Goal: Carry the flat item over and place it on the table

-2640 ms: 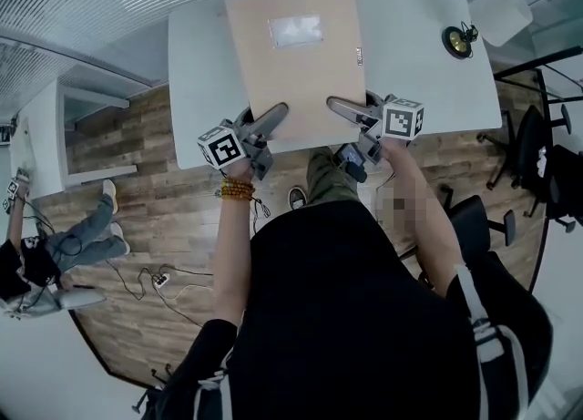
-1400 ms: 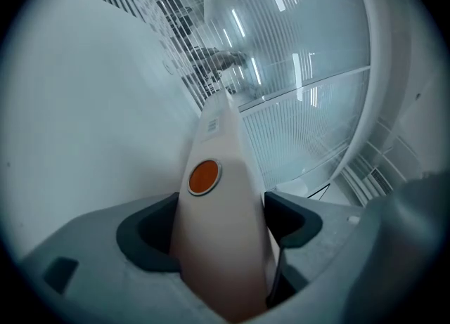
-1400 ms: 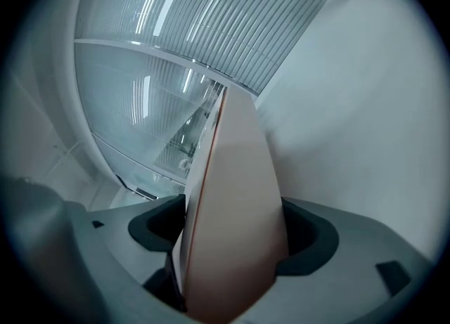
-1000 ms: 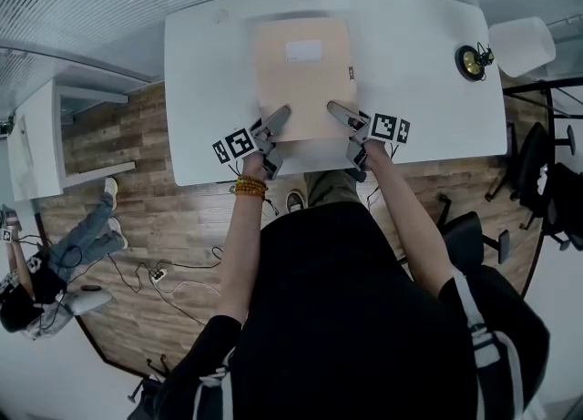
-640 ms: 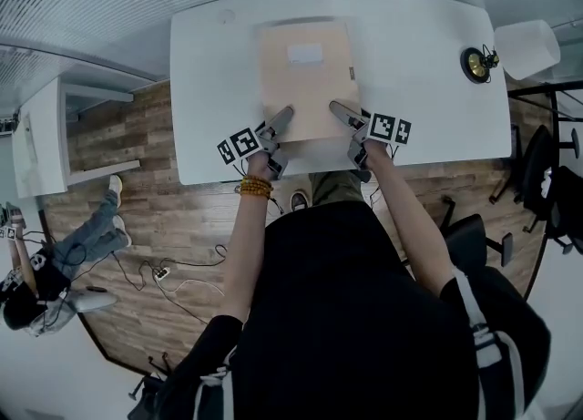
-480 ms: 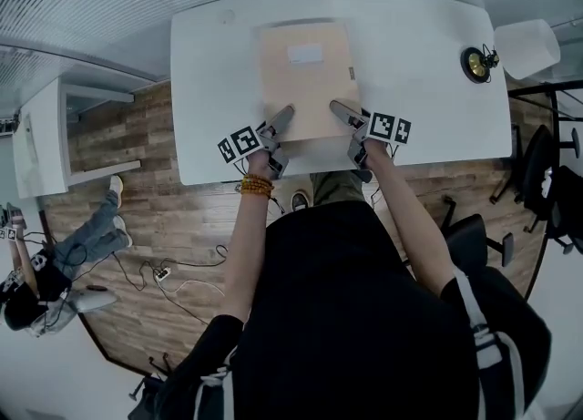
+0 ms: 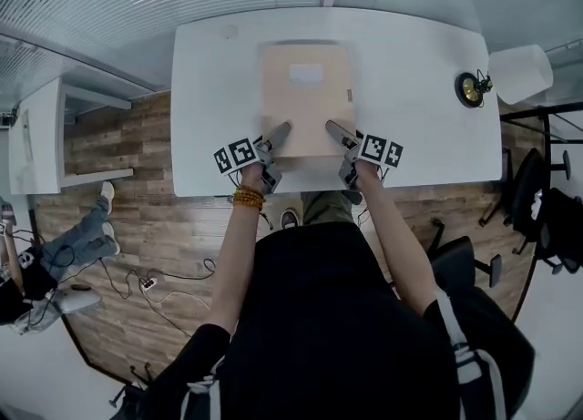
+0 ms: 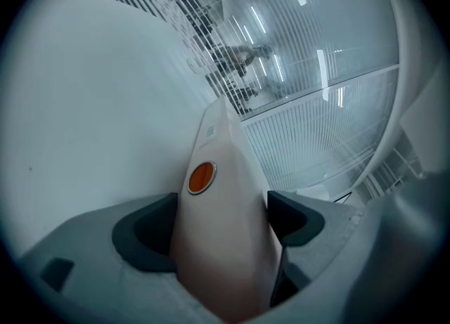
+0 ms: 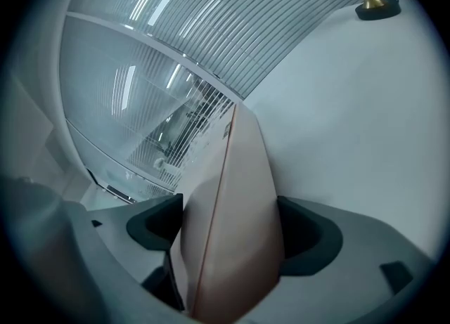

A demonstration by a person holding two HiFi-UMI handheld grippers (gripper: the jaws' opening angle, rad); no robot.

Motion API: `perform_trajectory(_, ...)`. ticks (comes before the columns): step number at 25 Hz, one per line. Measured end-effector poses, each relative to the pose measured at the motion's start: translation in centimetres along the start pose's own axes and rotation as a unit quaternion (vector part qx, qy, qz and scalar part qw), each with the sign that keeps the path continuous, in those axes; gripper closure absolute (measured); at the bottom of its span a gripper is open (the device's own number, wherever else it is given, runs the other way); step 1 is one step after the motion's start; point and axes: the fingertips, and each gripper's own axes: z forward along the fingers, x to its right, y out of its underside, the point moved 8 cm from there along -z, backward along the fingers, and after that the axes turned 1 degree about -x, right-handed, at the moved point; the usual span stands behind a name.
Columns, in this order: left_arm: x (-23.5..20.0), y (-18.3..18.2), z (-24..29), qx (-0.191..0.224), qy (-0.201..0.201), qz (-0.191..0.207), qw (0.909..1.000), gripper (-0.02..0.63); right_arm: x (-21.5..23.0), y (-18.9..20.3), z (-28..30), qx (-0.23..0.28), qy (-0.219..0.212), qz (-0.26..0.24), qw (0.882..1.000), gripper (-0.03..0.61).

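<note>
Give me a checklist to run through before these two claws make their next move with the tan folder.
1. Folder lies wholly over the table, no overhang: ok.
2. Folder resting flat on the table: cannot tell.
3. Left gripper free of the folder: not ok; its jaws are opening, with the folder between them.
4. Right gripper free of the folder: not ok; its pads press on it.
5. Brass object well clear of the folder: ok.

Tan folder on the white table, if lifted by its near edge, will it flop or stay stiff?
Probably fairly stiff: the tan folder lies flat with straight edges on the white table. It bulges between the fingers of the right gripper, so it may give when squeezed. Its smooth cover could slide easily.
</note>
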Motion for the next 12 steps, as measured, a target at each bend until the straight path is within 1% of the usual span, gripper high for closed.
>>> perform_trajectory(4, 0.0, -0.4, 0.2, 0.003, -0.003, 0.006, 1.0000, 0.219, -0.2, -0.2, 0.1, 0.007, 0.019, -0.007, 1.000, 0.202)
perform_trajectory(7, 0.0, 0.3, 0.3, 0.000, -0.009, 0.001, 1.0000, 0.219, -0.1, -0.3, -0.4, 0.004, 0.033, -0.016, 0.999, 0.202)
perform_trajectory(12, 0.4, -0.7, 0.3, 0.006, -0.020, 0.015, 0.9997, 0.213, -0.6, -0.7, 0.0, 0.017, 0.040, -0.027, 0.999, 0.202)
